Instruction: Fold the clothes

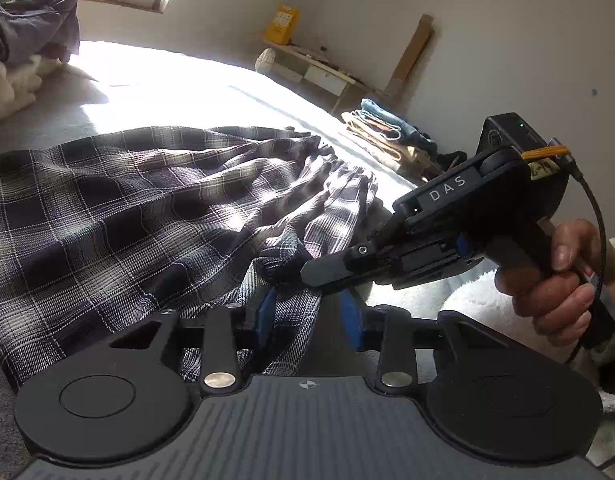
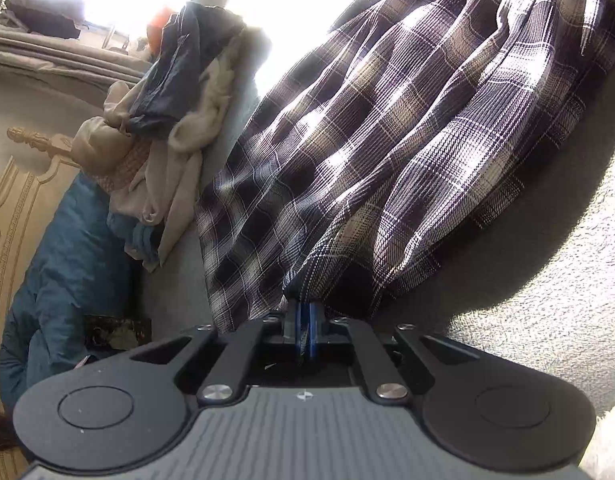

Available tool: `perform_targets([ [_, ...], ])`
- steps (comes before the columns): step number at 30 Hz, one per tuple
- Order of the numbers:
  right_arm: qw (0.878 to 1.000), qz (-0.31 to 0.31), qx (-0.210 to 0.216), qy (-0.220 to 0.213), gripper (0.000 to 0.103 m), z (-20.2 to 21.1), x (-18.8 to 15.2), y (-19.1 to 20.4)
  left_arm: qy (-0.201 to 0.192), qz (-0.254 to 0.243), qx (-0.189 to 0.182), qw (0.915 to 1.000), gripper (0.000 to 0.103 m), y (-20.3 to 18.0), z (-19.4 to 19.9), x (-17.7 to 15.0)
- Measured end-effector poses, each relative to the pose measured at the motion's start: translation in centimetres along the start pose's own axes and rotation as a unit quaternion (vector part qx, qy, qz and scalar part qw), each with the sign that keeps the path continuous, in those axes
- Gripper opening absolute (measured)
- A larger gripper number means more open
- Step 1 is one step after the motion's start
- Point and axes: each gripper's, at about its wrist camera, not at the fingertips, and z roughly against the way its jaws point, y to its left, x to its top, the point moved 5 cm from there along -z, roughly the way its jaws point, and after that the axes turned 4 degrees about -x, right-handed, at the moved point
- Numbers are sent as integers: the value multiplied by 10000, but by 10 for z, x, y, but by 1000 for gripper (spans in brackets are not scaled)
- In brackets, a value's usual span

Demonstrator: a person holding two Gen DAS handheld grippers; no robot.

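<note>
Plaid garment [image 1: 119, 208] spread in loose folds across grey bed [image 1: 47, 120].
Bunched near edge pinched in right claw [image 2: 305, 330], pads pressed together on cloth; left claw [image 1: 309, 318] spread apart, fabric lying between its blue pads [image 1: 265, 316].

Right hand-held gripper [image 2: 306, 330] pinches bunched plaid garment [image 2: 387, 152].

Dark navy, white and tan plaid on the garment [image 1: 119, 208]. Blue pads, black bodies on the left gripper [image 1: 311, 312] and right gripper [image 2: 306, 330]. Pale grey bedcover [image 1: 51, 120]. Teal quilt [image 2: 59, 264]. Yellow box [image 1: 282, 24].
</note>
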Motion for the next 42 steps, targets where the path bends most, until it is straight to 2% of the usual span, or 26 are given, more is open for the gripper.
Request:
perform_targets([
  [1,10000,-44,-2,-21,7,3,5,-1,8,-7,39,10000,13,1,-2,-1],
  [3,9999,-107,-47,-117,12,10,18,-4,-20,-3,44,10000,8,1,-2,-1],
  [5,9996,-202,-103,-162,28,12,33,-5,-69,1,-5,10000,4,1,0,-2],
  [7,9994,-285,-195,-79,37,9,45,-6,-132,-28,-134,9998,3,-2,3,-1],
  [12,9942,-946,-299,425,38,-15,58,-22,-166,-171,-411,9989,0,-11,7,-1],
  [15,9941,-898,-343,512,36,-23,60,-22,-133,-168,-490,9986,0,-11,5,-2],
  [18,9955,-642,-502,492,19,-26,60,-18,-122,-117,-560,9983,0,-11,3,-2],
  [19,9953,-621,-548,497,7,-26,59,-18,-117,-115,-557,9983,0,-11,3,-2],
  [22,9956,-633,-565,402,3,-17,54,-22,-81,-89,-476,9988,1,-13,5,3],
  [24,9960,-647,-530,327,3,-8,49,-25,-190,-168,-435,9987,12,-15,10,9],
  [25,9959,-699,-504,291,3,-3,47,-28,-265,-226,-406,9986,26,-16,12,11],
  [26,9954,-788,-473,254,3,2,44,-31,-341,-284,-377,9983,35,-17,14,14],
  [29,9939,-1037,-352,133,2,18,36,-39,-415,-564,-189,9974,41,-23,12,18],
  [32,9919,-1257,-159,4,2,30,30,-44,-254,-881,-81,9958,51,-33,-1,16],
  [34,9912,-1323,-34,-86,2,35,27,-45,-141,-1108,-29,9937,52,-39,-12,13],
  [36,9905,-1370,33,-147,2,36,25,-45,-38,-1352,104,9908,50,-43,-23,12],
  [37,9901,-1392,43,-145,2,36,24,-46,-6,-1417,159,9898,41,-44,-26,12],
  [38,9901,-1400,47,-130,2,36,23,-46,10,-1430,191,9895,26,-43,-28,12],
  [39,9901,-1401,57,-117,3,36,23,-47,17,-1420,210,9896,20,-42,-29,12],
  [40,9900,-1402,68,-103,3,36,23,-47,0,-1401,210,9899,8,-40,-28,12],
  [42,9903,-1381,64,-96,5,38,25,-48,-29,-1413,155,9898,4,-40,-25,12],
])
